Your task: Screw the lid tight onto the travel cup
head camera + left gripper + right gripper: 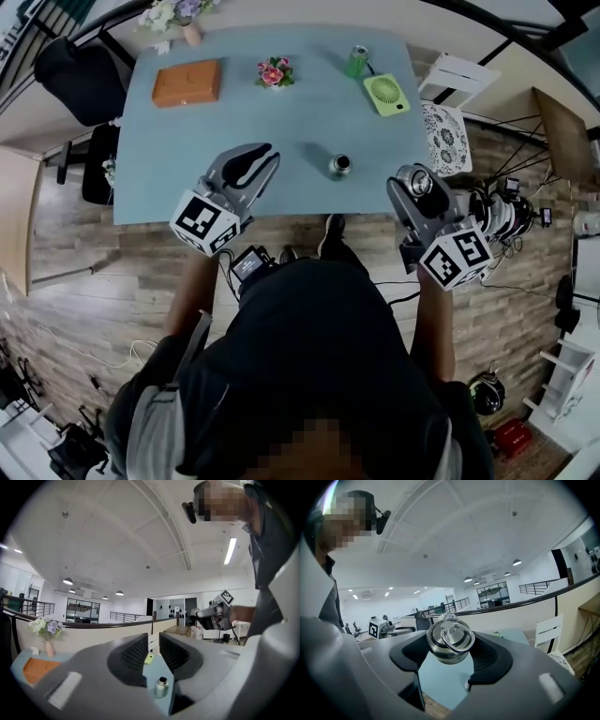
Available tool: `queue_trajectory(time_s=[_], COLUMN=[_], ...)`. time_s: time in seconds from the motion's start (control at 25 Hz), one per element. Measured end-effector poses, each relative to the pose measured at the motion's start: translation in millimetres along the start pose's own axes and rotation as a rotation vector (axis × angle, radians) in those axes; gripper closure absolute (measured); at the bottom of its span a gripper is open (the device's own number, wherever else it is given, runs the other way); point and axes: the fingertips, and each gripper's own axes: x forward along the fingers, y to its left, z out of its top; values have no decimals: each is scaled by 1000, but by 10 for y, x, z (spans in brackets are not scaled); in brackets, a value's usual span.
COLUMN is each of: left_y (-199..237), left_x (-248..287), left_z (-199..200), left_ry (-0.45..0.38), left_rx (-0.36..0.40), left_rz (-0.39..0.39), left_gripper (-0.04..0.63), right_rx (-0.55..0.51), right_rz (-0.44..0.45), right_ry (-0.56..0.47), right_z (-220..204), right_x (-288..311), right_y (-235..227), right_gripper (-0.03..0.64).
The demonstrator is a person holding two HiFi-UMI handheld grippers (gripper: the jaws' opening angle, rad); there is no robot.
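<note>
Fingers [488,656] of the right gripper [415,180] pinch the slick steel lid [449,641] (rigid, probably light). The left gripper [153,645], clenched empty, should clamp the travel cup [161,687] by its body.

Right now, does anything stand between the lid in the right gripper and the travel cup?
Nothing visible does: only blue table surface lies between the lid, held by the right gripper, and the open travel cup.

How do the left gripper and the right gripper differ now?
The left gripper has closed, empty jaws; the right gripper has wider jaws, clamping the steel lid. The left gripper is left of the travel cup, the right gripper right of it. Both carry a marker cube.
</note>
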Motion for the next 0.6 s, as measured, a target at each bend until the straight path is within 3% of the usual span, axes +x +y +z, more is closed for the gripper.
queue_trajectory(time_s=[0.6], left_y=[48], left_x=[465], left_z=[-659], left_ry=[52], left_rx=[-92], left_rz=[-18], left_gripper=[462], right_rx=[3], right_rz=[114], right_ry=[87], right_z=[-368], right_x=[786], right_y=[-414], right_gripper=[353])
